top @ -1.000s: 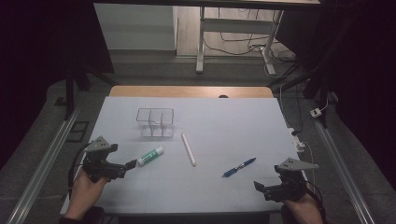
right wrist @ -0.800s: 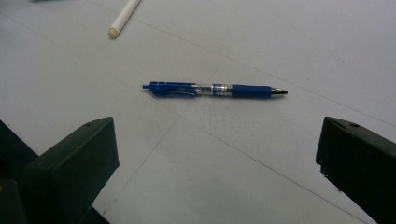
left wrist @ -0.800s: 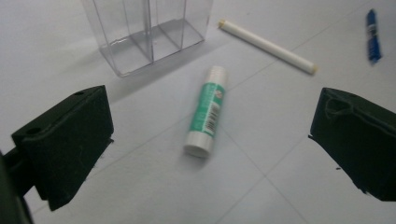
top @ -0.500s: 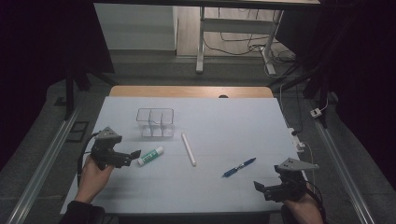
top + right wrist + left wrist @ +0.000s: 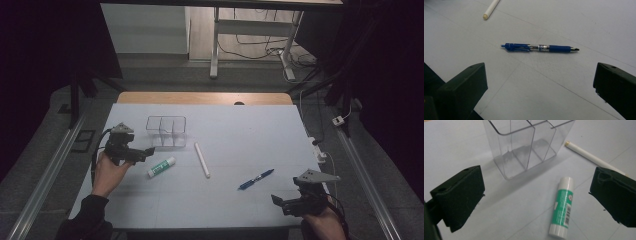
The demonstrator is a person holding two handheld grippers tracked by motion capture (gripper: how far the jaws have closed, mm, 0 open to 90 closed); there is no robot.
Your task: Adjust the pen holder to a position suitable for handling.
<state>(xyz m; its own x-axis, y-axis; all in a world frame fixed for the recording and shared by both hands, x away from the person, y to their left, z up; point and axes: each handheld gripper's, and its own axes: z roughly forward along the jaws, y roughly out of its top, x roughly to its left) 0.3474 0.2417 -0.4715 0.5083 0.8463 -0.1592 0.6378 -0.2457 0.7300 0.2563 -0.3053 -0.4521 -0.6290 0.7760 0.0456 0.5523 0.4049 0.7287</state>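
A green and white glue stick [image 5: 161, 167] [image 5: 562, 206] lies on the pale table, just in front of my open left gripper [image 5: 148, 152] [image 5: 539, 202], whose jaws stand wide to either side of it. Behind it stands a clear three-compartment organizer [image 5: 166, 131] [image 5: 526, 143], empty. A white stick [image 5: 201, 159] [image 5: 594, 158] [image 5: 491, 8] lies mid-table. A blue pen [image 5: 256, 179] [image 5: 539, 47] lies right of centre, ahead of my open right gripper [image 5: 276, 201] [image 5: 540, 92] near the table's front right corner.
The table's front edge [image 5: 200, 227] runs just below the right gripper. A wooden strip [image 5: 204, 98] borders the far edge. Metal rails [image 5: 47, 175] flank both sides, with cables and a plug strip [image 5: 320, 150] at the right edge.
My left gripper has moved forward and up the table from the front left, closing in on the glue stick. The right gripper has stayed put.
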